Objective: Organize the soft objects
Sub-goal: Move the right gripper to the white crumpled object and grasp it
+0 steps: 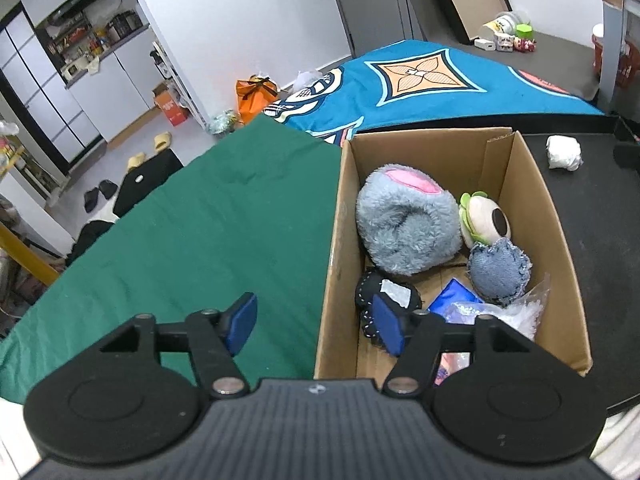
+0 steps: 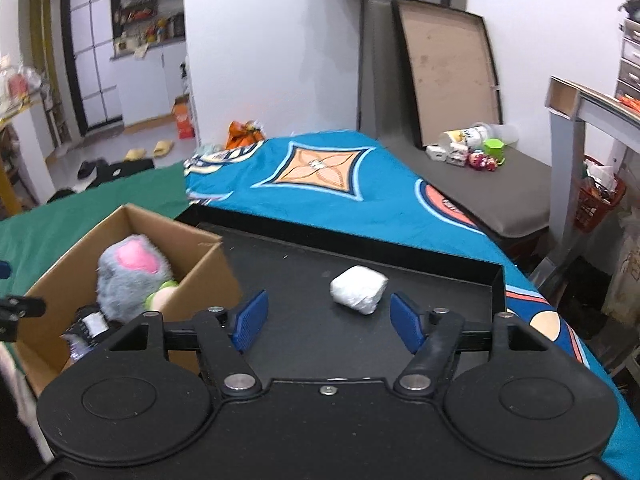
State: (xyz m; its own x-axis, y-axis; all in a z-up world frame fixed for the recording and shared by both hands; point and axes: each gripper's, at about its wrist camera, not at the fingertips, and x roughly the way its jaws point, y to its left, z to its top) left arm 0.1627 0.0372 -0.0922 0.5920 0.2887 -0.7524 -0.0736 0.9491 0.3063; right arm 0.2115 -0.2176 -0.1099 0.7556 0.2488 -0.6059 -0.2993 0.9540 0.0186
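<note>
An open cardboard box [image 1: 335, 240] holds a grey plush with a pink patch [image 1: 404, 224], a cream and green plush [image 1: 484, 220], a denim heart [image 1: 500, 272], a black stitched pouch [image 1: 380, 300], a blue packet [image 1: 456, 300] and a clear bag [image 1: 524, 312]. My left gripper [image 1: 316, 324] is open astride the box's left wall, with its right finger over the black pouch and nothing held. On the black tray [image 2: 296, 276] lies a white soft bundle [image 2: 359, 289]. Just short of it, my right gripper [image 2: 328, 322] stands open and empty. The box [image 2: 200, 276] sits to its left.
A green cloth [image 1: 200, 240] covers the surface left of the box. Behind lies a teal patterned cloth [image 2: 320, 200]. Small toys and cups [image 2: 472, 148] stand on a grey bench at the back right. Slippers [image 1: 148, 152] lie on the floor.
</note>
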